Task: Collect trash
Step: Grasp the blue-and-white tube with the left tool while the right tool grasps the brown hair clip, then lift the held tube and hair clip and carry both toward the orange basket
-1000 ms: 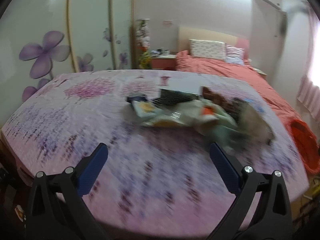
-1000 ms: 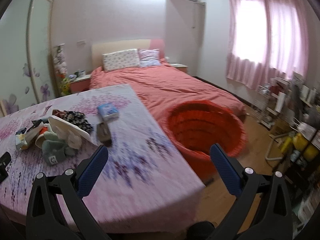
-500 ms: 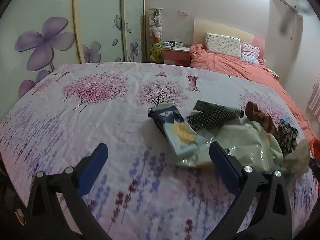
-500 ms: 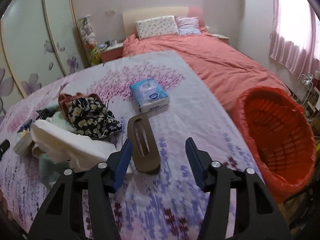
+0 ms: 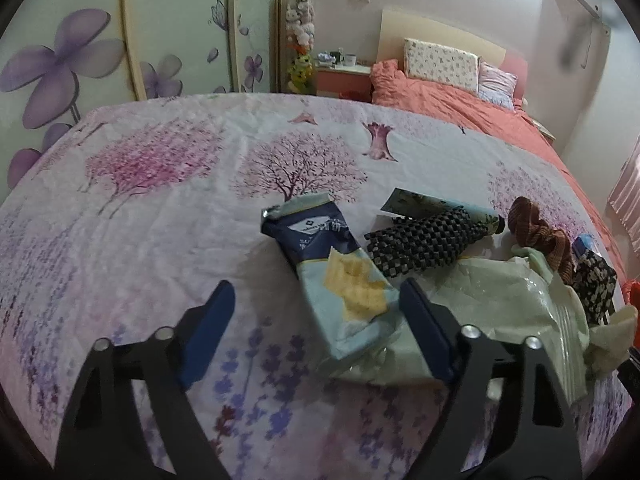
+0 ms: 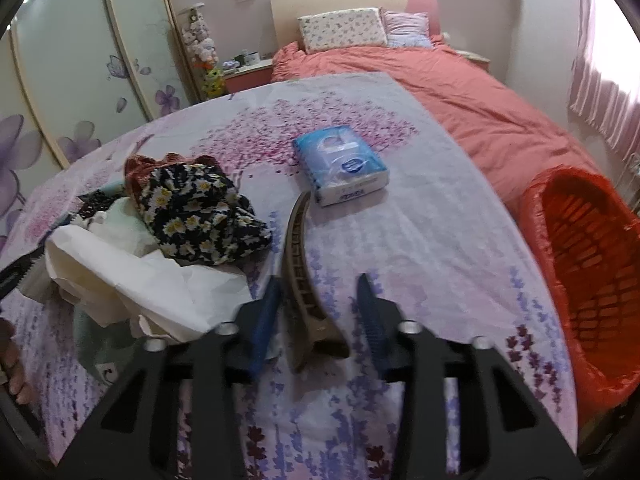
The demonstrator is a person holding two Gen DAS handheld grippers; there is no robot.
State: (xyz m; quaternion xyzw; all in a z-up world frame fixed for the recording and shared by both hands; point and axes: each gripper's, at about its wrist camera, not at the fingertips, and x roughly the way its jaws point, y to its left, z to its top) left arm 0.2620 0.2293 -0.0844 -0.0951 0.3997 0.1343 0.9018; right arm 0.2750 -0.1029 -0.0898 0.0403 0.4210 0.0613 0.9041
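Note:
A blue and pale snack wrapper (image 5: 332, 264) lies on the floral sheet (image 5: 160, 208), just ahead of my open left gripper (image 5: 316, 316); its lower end sits between the fingers. A pale plastic bag (image 5: 500, 304) lies to its right. In the right wrist view my right gripper (image 6: 320, 312) is open, its fingers on either side of a brown hair claw clip (image 6: 300, 280). The red basket (image 6: 588, 276) stands at the right beside the bed. A white crumpled bag (image 6: 132, 276) lies left of the clip.
A checked black roll (image 5: 424, 240), a brown scrunchie (image 5: 540, 236) and a daisy-print cloth (image 6: 196, 212) lie in the pile. A blue tissue pack (image 6: 340, 164) sits beyond the clip. A second bed with a red cover (image 6: 440, 80) stands behind.
Both grippers moved closer to the bed surface. The left fingers narrowed around the wrapper's end. The right fingers narrowed and now straddle the brown clip.

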